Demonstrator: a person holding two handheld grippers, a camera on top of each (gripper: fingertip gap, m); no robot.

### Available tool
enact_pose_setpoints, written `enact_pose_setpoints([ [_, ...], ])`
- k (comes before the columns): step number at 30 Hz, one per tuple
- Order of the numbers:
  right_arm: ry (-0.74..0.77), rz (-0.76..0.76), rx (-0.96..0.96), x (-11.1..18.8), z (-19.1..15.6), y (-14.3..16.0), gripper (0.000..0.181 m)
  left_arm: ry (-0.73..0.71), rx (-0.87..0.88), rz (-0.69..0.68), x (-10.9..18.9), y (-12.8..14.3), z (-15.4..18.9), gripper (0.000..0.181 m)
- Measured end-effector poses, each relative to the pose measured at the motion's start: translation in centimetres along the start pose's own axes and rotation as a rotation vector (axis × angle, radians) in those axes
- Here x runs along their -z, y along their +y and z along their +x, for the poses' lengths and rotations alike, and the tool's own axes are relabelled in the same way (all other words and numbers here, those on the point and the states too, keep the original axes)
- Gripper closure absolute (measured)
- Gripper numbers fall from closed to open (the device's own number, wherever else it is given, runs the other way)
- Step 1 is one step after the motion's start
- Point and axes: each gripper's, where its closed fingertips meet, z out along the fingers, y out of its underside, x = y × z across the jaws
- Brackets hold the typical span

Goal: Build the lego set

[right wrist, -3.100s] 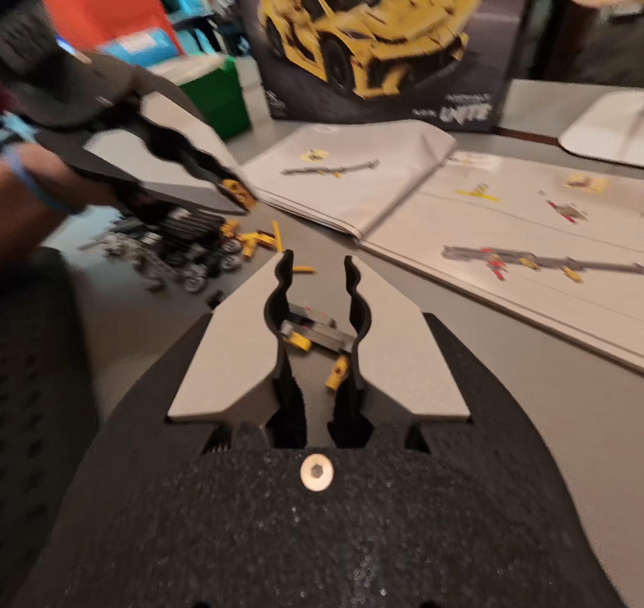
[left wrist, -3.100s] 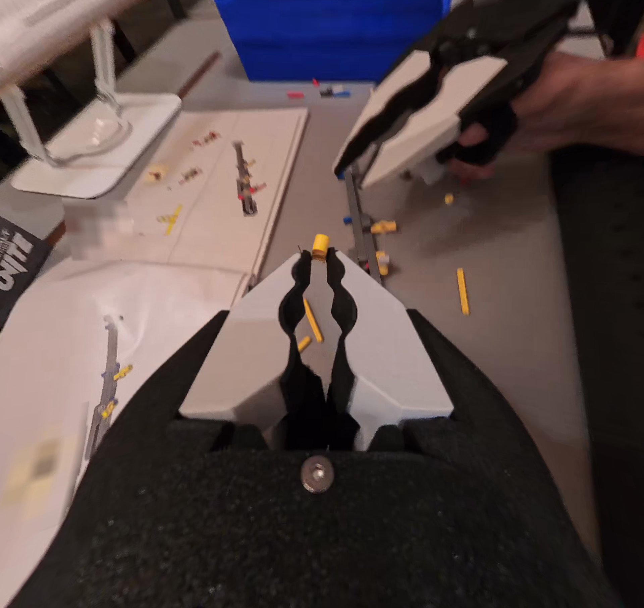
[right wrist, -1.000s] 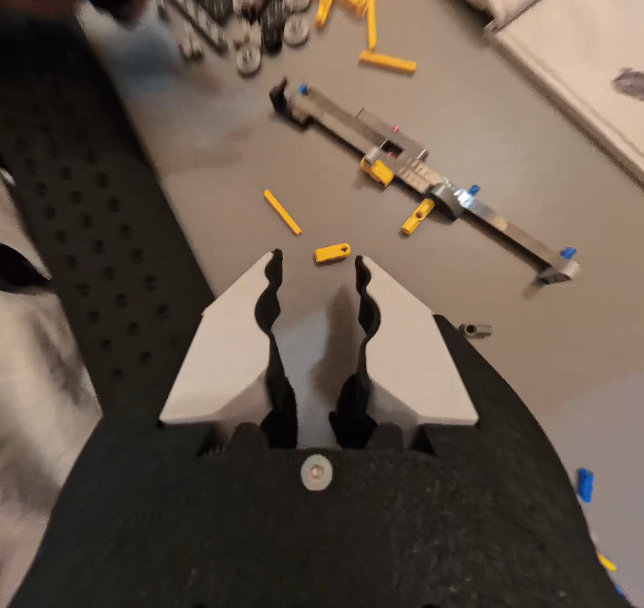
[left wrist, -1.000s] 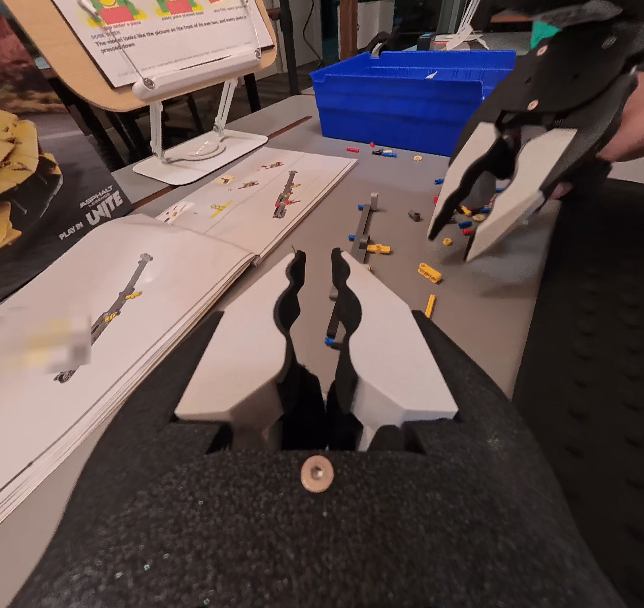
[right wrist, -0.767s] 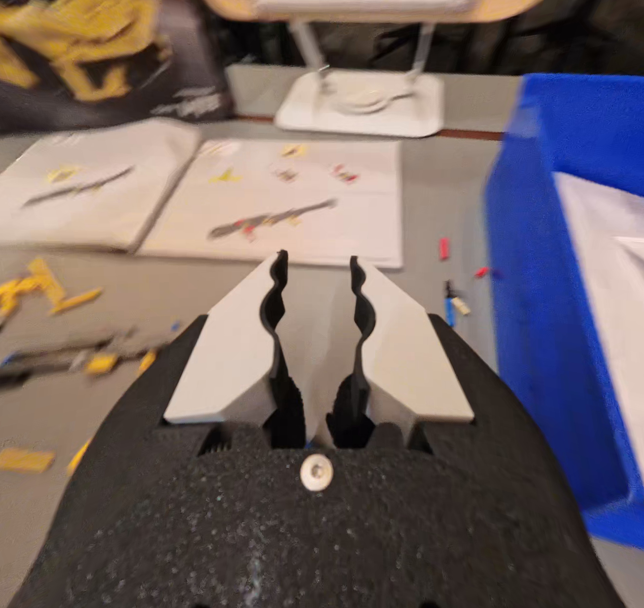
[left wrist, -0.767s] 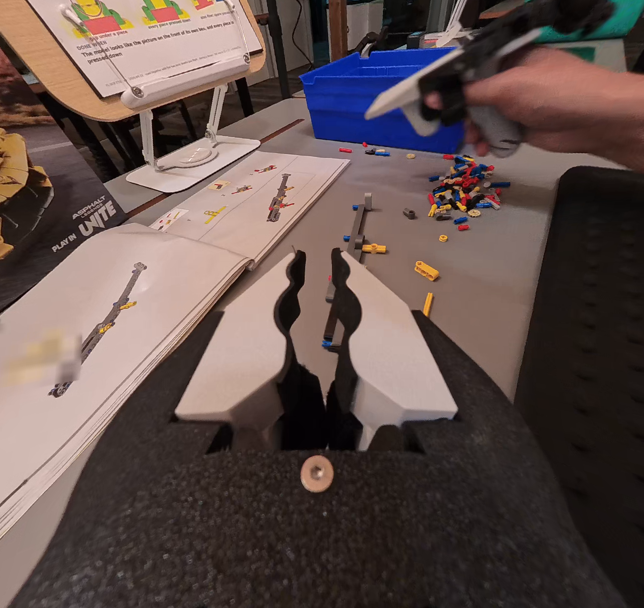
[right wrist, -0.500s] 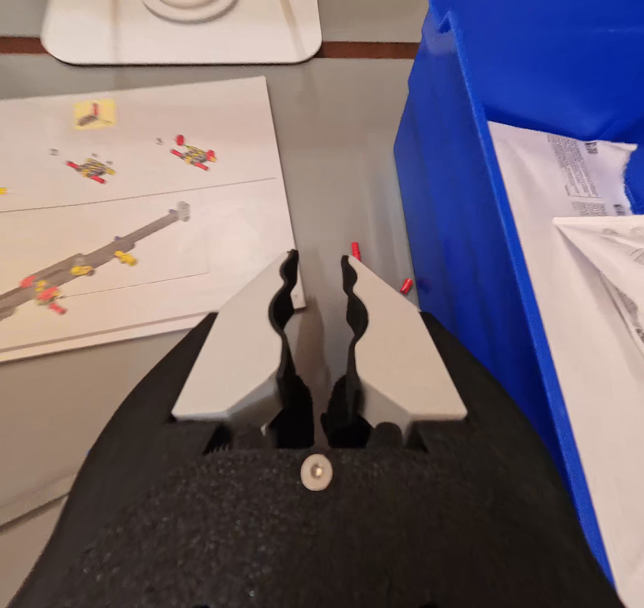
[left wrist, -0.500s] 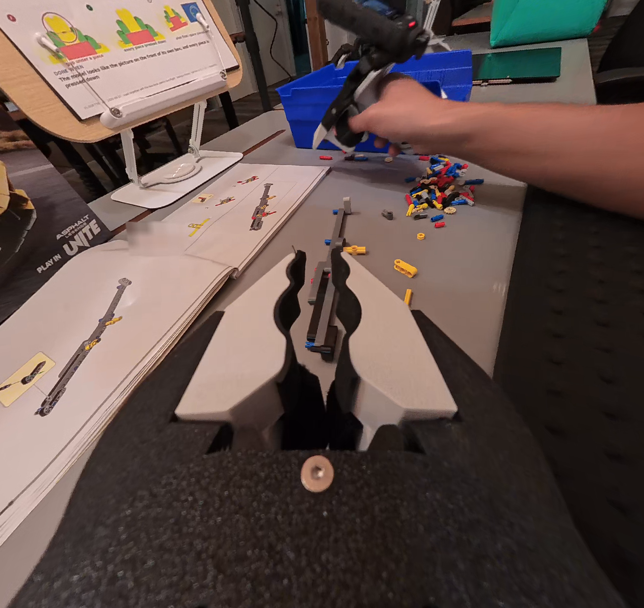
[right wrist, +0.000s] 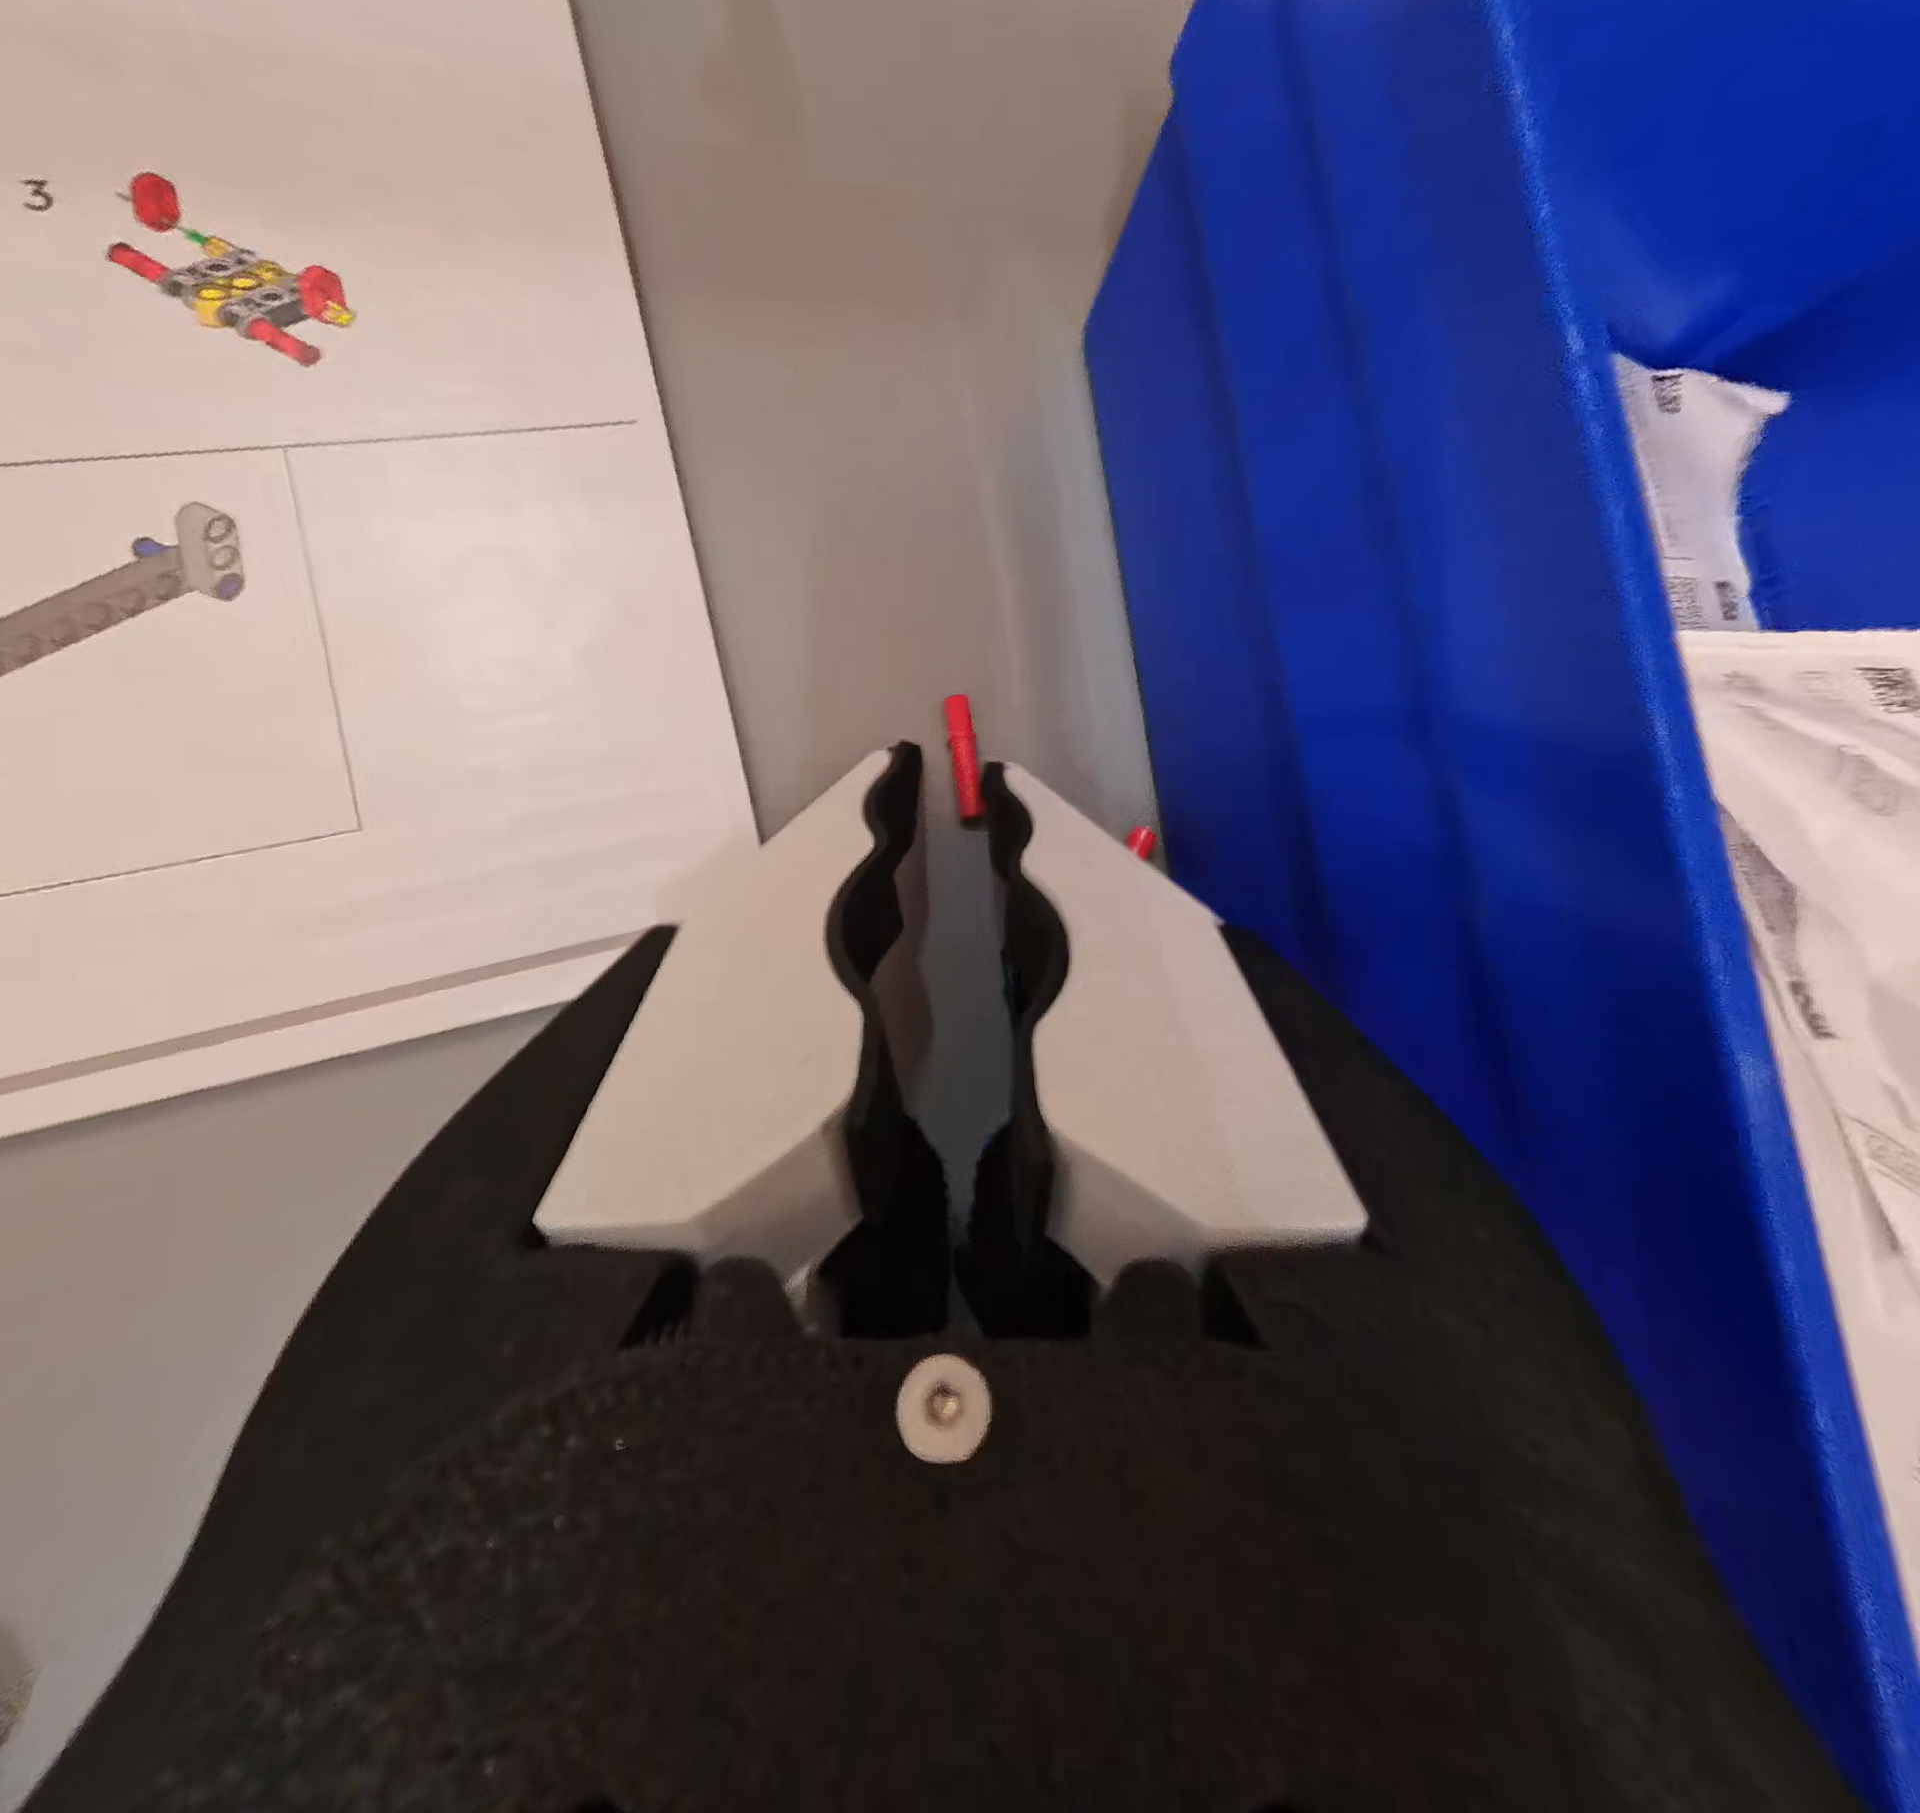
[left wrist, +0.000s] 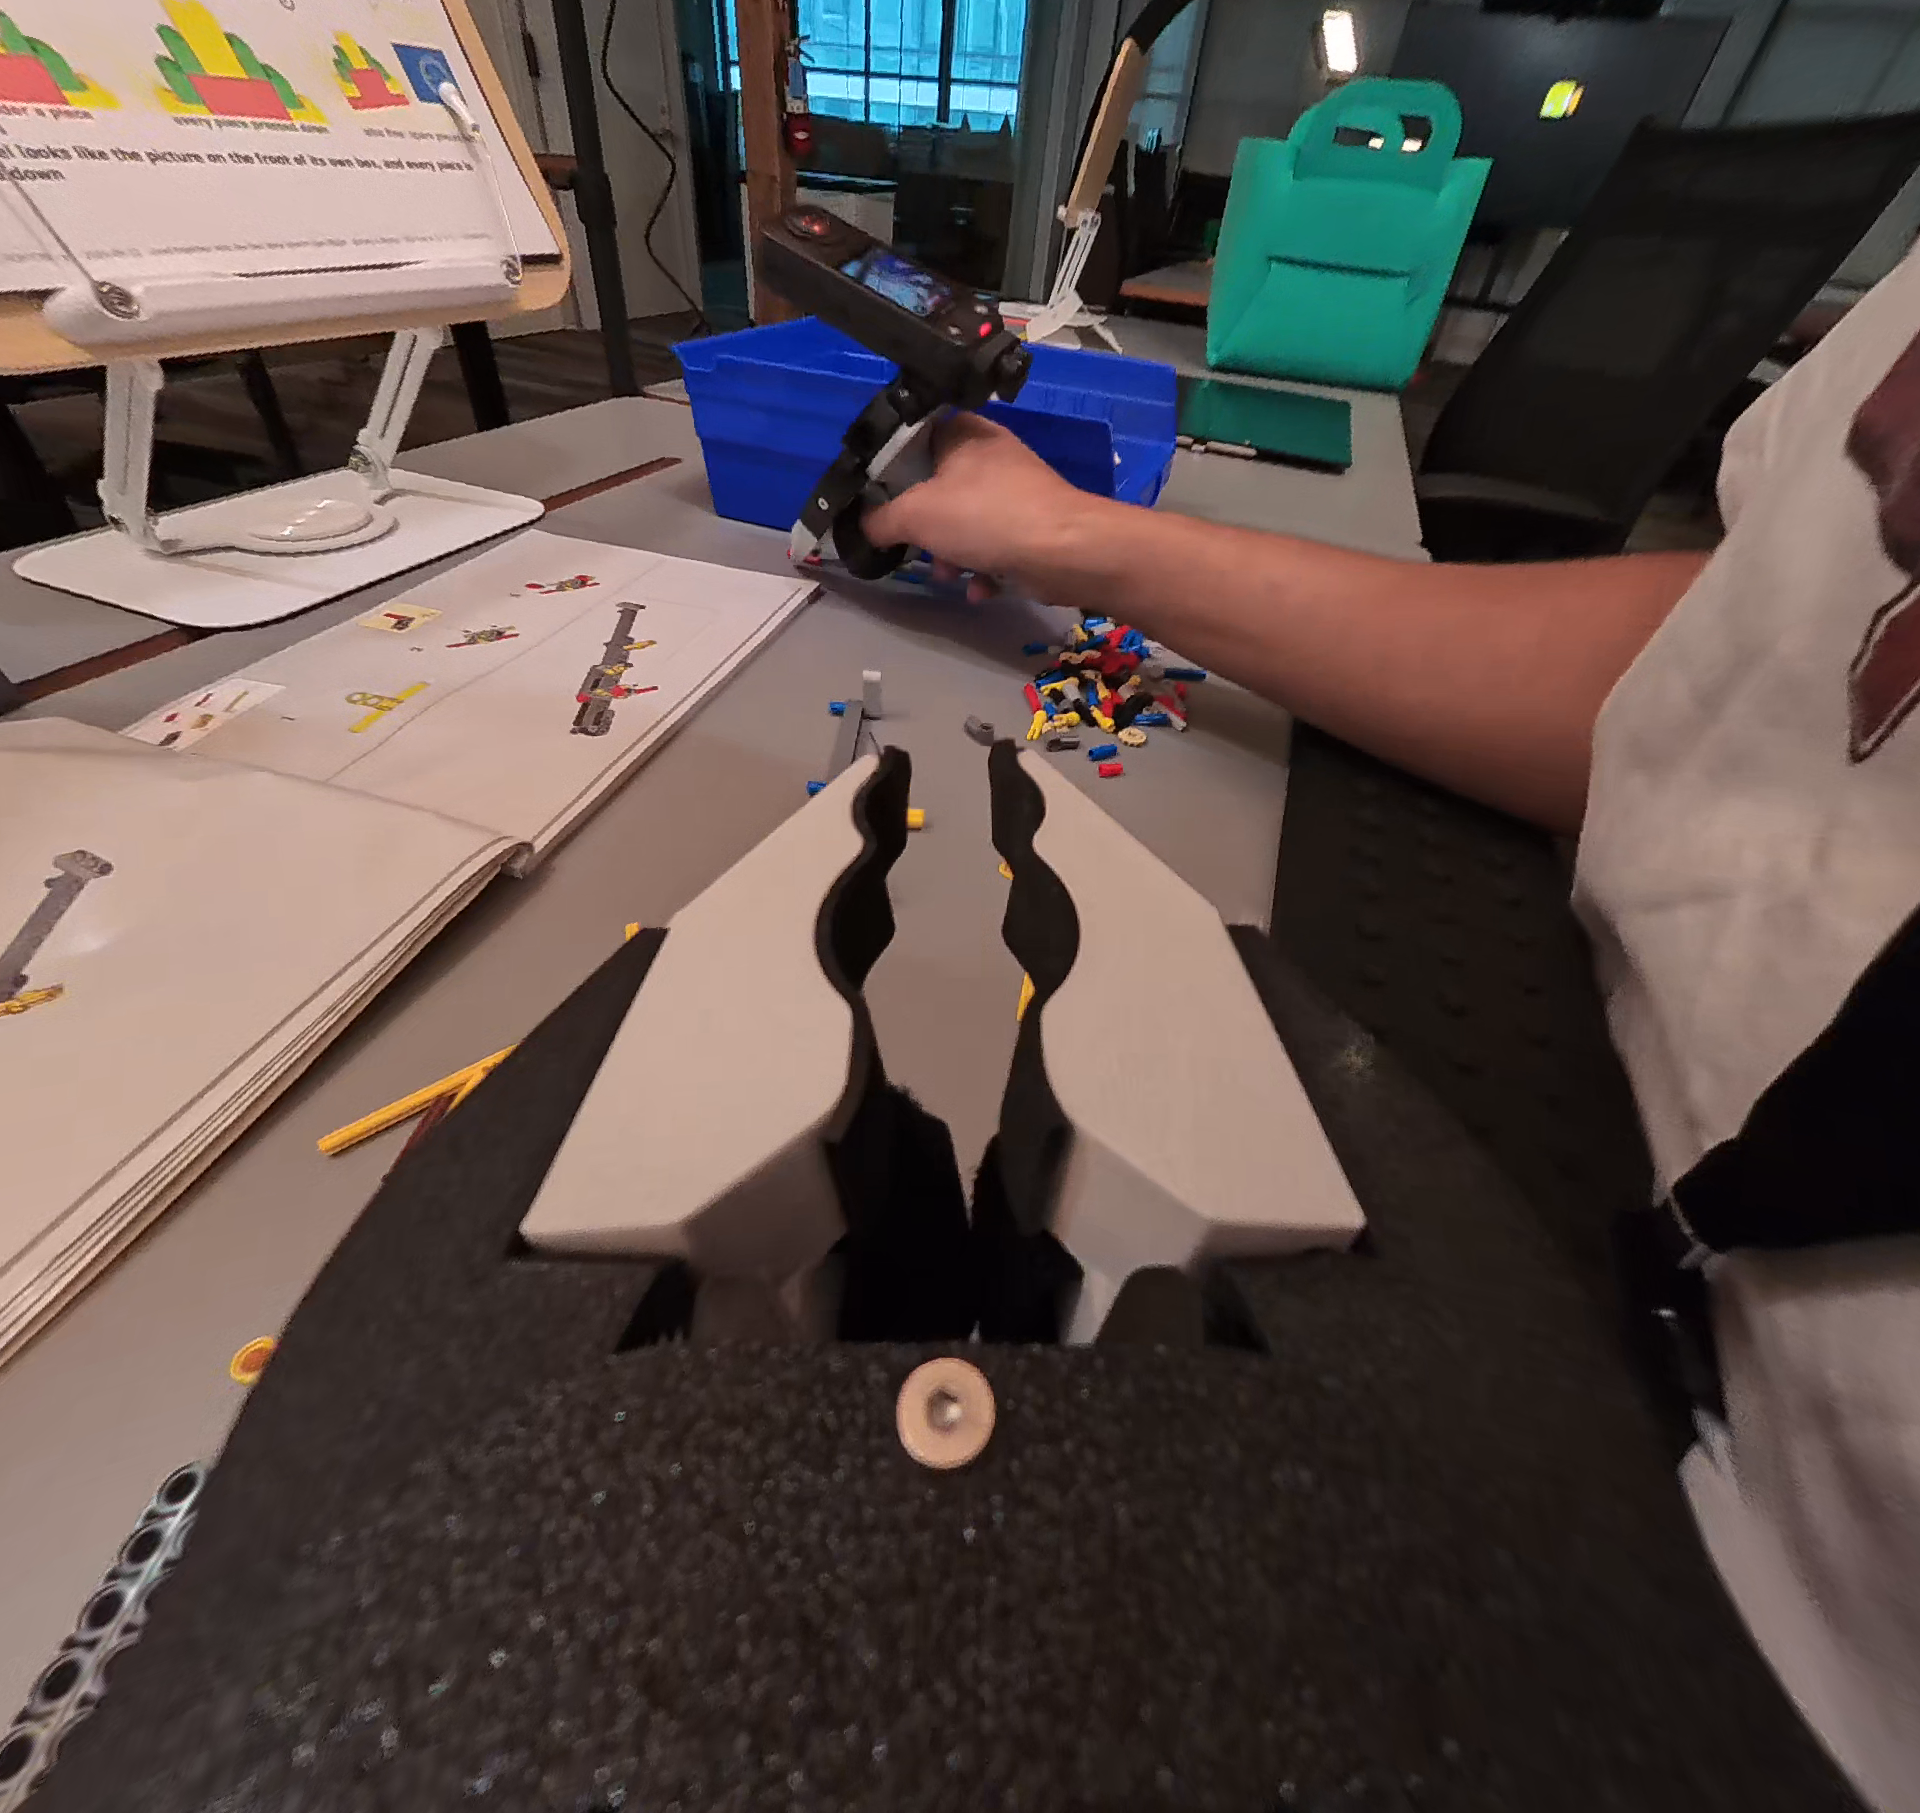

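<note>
Grey table (right wrist: 894, 329) | right gripper (right wrist: 951, 761) jaws narrow, straddling red pin (right wrist: 961, 755) beside blue bin (right wrist: 1351, 516), lined up for pickup | left gripper (left wrist: 948, 761) empty, slightly parted, waiting near beam assembly (left wrist: 854, 724)

We get even, warm indoor light and a teal window (left wrist: 902, 38) glow behind. Wide-angle bending at the left-view edges. Right view is soft: bin (right wrist: 1455, 620) and papers smeared. Slight sheen on booklet (left wrist: 312, 890); soft shadows on bench (left wrist: 935, 984).
</note>
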Motion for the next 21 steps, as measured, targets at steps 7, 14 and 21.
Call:
enact_pose_setpoints([
  [7,-0.002,0.020,0.000,-0.11,0.05,-0.19,0.166,-0.011,-0.004,-0.009,-0.04,0.21,-0.32,0.167],
  [14,-0.006,0.017,0.046,-0.14,-0.34,-0.07,0.178,-0.004,-0.004,-0.010,-0.24,0.20,-0.21,0.167],
  [21,-0.031,0.021,0.082,0.58,-0.54,-0.31,0.178,-0.024,-0.012,-0.020,-0.22,0.44,-0.57,0.167],
])
